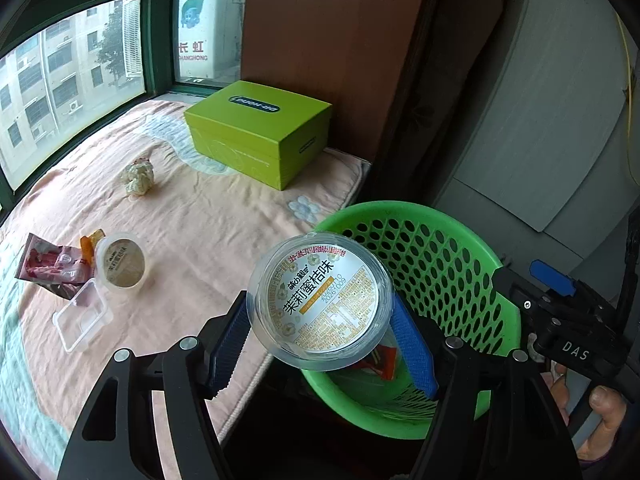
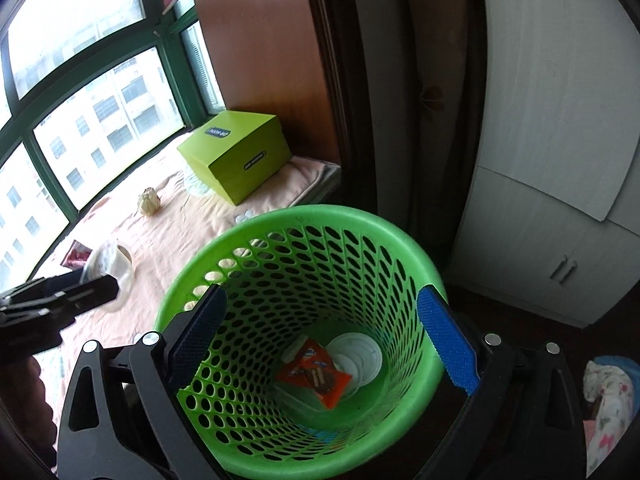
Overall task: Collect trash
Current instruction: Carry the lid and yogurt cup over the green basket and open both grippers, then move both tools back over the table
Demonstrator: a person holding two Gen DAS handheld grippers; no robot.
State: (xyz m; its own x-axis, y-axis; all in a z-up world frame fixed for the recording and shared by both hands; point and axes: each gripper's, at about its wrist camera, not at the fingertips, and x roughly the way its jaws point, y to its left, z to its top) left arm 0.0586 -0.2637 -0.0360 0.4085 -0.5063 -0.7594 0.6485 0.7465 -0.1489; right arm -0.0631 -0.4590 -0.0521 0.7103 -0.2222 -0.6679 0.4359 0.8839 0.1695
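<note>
Left gripper (image 1: pixel 320 336): clamped on a clear jelly cup (image 1: pixel 319 300), held over the near rim of the green basket (image 1: pixel 448 248).
Cup lid: reads 茉莉蜜桔味, dates 20260110 and 20261009.
Right gripper (image 2: pixel 320 344): jaws apart, empty, over the basket mouth.
Basket floor: orange wrapper (image 2: pixel 316 376), white lid (image 2: pixel 356 354).
Blanket (image 1: pixel 192 216), 9 o'clock: second cup (image 1: pixel 122 262), pink wrapper (image 1: pixel 48 264), clear tray (image 1: pixel 82 316).
11 o'clock: crumpled paper (image 1: pixel 138 176).
12 o'clock: green box (image 1: pixel 260 128), label unclear.
Window: 长虹 CHANGHONG sign (image 1: pixel 192 51).

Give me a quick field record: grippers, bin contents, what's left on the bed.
left gripper: shut on clear cup, held at the bin's near rim
right gripper: open, empty, above green bin
bin contents: orange wrapper, white lid
left on bed: second cup, pink wrapper, clear tray, crumpled paper
not trash: green box
</note>
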